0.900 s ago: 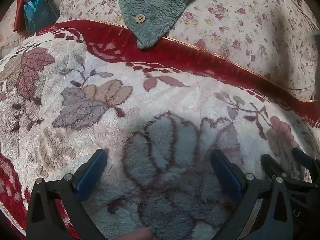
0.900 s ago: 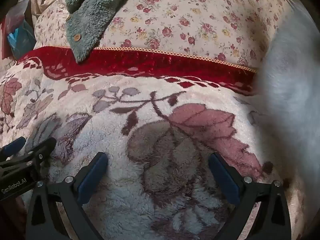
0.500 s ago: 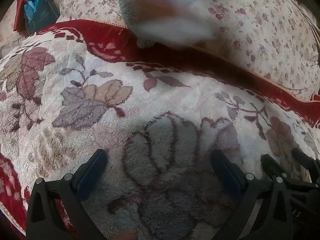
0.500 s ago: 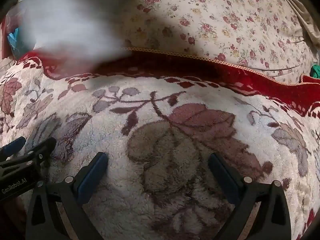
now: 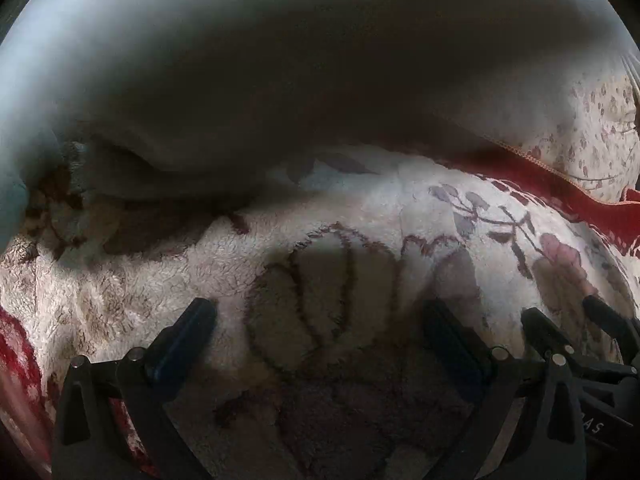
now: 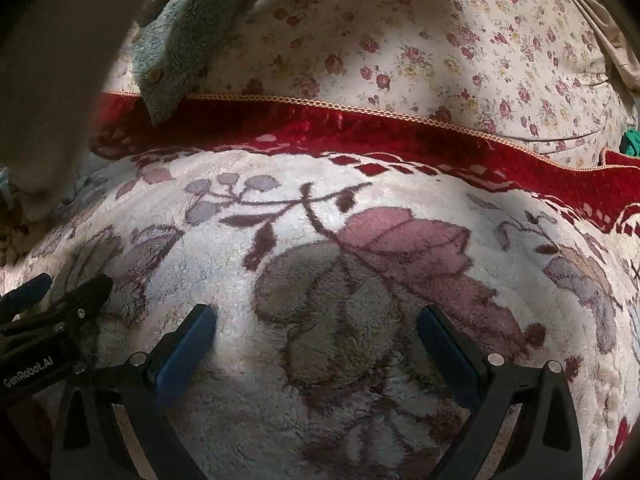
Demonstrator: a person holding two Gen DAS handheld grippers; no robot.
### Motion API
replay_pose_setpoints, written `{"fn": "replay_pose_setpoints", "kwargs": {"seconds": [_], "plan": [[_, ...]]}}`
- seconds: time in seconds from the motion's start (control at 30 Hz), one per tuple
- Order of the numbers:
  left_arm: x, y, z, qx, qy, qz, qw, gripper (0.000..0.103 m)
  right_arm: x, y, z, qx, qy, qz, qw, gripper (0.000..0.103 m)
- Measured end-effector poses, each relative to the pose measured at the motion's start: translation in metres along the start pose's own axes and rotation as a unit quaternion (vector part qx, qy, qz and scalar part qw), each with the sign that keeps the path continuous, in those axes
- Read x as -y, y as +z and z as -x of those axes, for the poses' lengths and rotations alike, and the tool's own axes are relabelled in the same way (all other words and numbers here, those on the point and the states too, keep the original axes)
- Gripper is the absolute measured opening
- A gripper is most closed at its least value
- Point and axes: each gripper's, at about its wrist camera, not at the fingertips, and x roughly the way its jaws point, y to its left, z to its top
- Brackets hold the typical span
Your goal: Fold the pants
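A large pale, blurred piece of cloth, likely the pants (image 5: 280, 72), fills the top of the left wrist view and touches the blanket at the left. Its edge shows at the upper left of the right wrist view (image 6: 52, 80). My left gripper (image 5: 316, 332) is open and empty, low over the fleece blanket (image 5: 360, 208). My right gripper (image 6: 316, 336) is open and empty over the same blanket (image 6: 320, 208). The left gripper also shows at the left edge of the right wrist view (image 6: 48, 300); the right gripper shows at the right edge of the left wrist view (image 5: 580, 328).
A grey-green fleece garment with buttons (image 6: 180, 32) lies on the rose-print quilt (image 6: 440, 40) behind the blanket's red border (image 6: 360, 128). Something green (image 6: 630, 142) sits at the far right.
The pale cloth has swept in from the right, across the back, and now covers the top of the left wrist view. Both grippers have stayed still and open.
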Motion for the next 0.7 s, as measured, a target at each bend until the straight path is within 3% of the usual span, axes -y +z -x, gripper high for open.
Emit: {"fn": "replay_pose_setpoints", "kwargs": {"seconds": [0.7], "plan": [[0.0008,-0.0009,-0.0008,0.001,0.000,0.000,1.0000,0.103,0.0010,-0.0004,0.0006,0.000,0.000,0.000,1.000,0.103]]}}
